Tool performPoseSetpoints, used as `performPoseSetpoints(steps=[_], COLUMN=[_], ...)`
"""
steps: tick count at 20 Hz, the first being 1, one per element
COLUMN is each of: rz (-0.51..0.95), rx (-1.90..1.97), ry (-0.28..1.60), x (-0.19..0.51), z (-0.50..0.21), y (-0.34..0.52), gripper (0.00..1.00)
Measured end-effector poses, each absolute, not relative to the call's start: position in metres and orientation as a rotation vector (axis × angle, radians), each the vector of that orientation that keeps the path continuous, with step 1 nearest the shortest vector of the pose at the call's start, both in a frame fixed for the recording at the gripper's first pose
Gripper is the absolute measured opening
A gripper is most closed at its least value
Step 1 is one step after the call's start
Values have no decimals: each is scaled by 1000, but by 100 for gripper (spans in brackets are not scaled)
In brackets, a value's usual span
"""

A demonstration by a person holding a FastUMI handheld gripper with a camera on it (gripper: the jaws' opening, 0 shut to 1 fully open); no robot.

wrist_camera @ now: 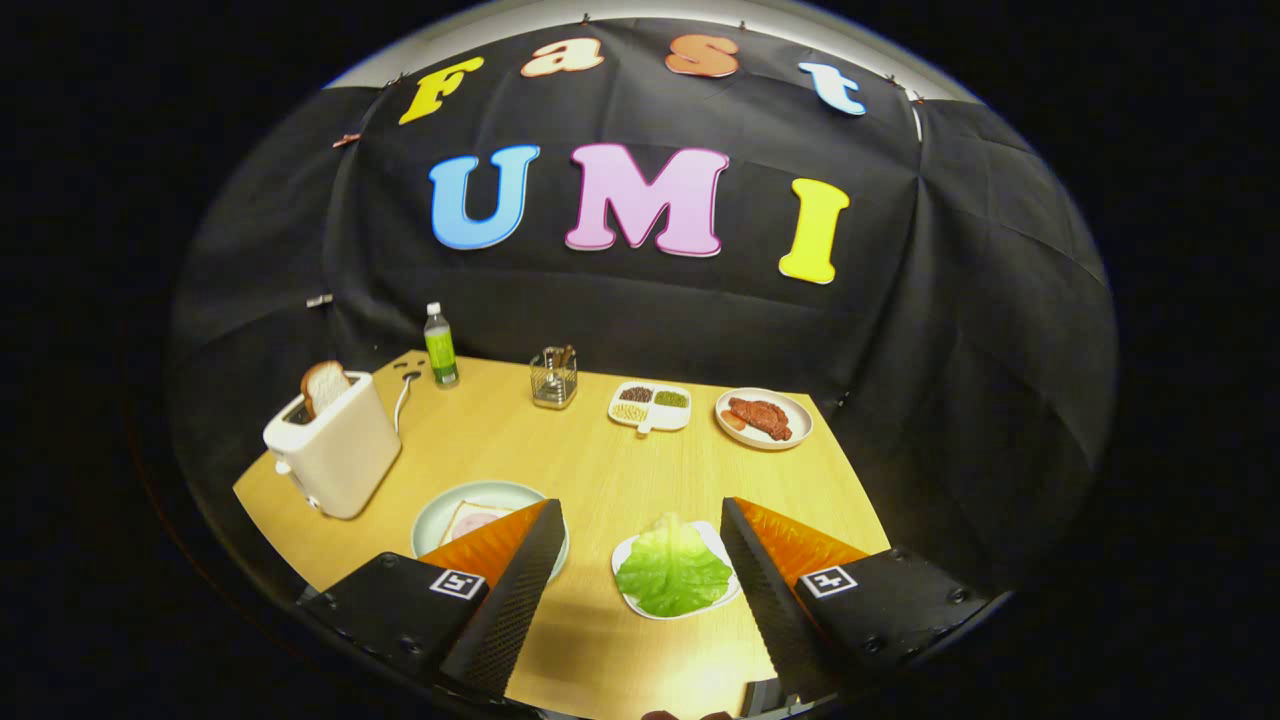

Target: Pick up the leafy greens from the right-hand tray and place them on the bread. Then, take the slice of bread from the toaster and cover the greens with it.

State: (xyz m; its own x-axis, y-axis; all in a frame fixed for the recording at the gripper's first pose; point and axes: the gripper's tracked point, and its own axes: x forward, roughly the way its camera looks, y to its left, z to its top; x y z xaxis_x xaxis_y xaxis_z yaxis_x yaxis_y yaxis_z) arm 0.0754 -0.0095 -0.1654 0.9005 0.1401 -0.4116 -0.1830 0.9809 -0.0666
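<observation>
Fingers (640, 560) of the gripper are seen nearest the camera, spread wide apart, w/ nothing held or touched between them. Leafy greens (672, 572) are shown between the fingers, lying flat on a small white tray (628, 553) on the surface, closer to the right finger. Just ahead of the left finger, a pale green plate (440, 515) is seen, partly hidden by that finger; a slice of bread (470, 520) w/ a pinkish layer is carried on it.

Beyond the plate, to the left, a white toaster (335, 450) is placed near the surface's edge, w/ a bread slice (323, 386) standing up out of its slot. A white cord (403, 395) is run behind it. Farther back are arranged, left to right: a green-labelled bottle (440, 346), a wire-mesh holder (554, 377), a divided dish (650, 406) of grains, and a white plate w/ meat (764, 418).

Light wooden surface (590, 470) is enclosed by black cloth (950, 330) on all visible sides.
</observation>
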Motion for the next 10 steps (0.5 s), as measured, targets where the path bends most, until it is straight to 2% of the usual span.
performPoseSetpoints(steps=[5, 10], rz=[200, 208], rx=[-185, -183], ry=[562, 647], x=[96, 120], z=[-238, -280], y=[-26, -45], gripper=[98, 98])
